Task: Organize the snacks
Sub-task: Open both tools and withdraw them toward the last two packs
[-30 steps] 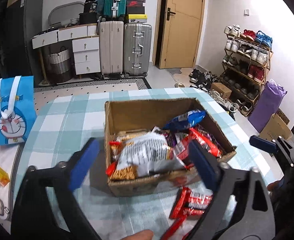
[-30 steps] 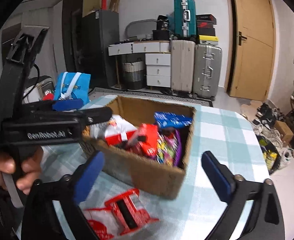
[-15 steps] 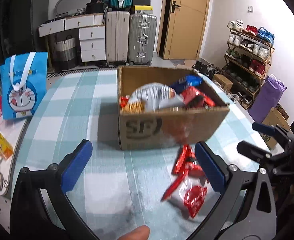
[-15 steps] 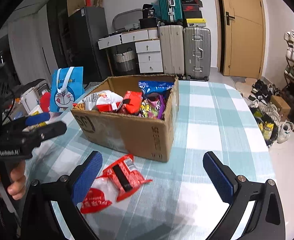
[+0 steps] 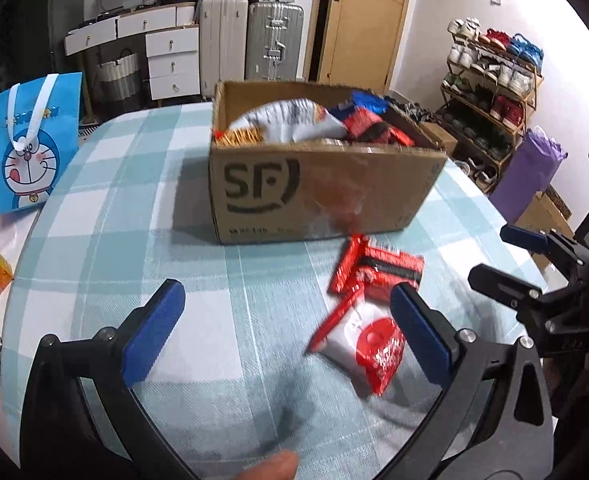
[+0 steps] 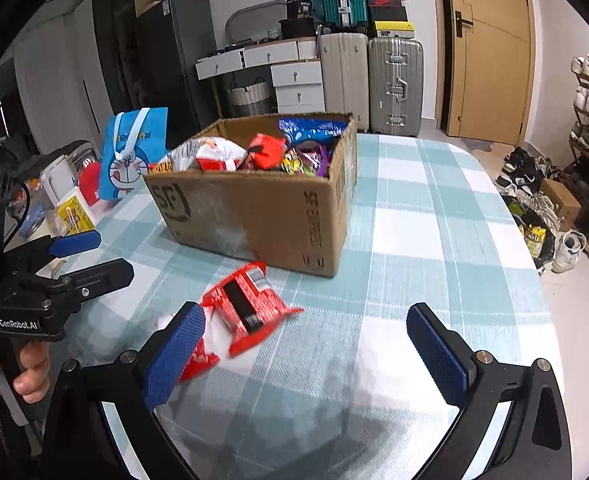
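Red foil snack packets (image 6: 250, 312) lie loose on the checked worktop (image 6: 434, 248); brown cardboard box (image 5: 314, 196) holds assorted snacks. Both grippers' jaws open, empty.

both grippers (image 5: 286, 322) (image 6: 306, 350) pulled back from box (image 5: 318, 192)

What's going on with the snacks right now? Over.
Left gripper open, empty. Right gripper open, empty. Red snack packets on tablecloth beside full cardboard box. Nothing blocking.
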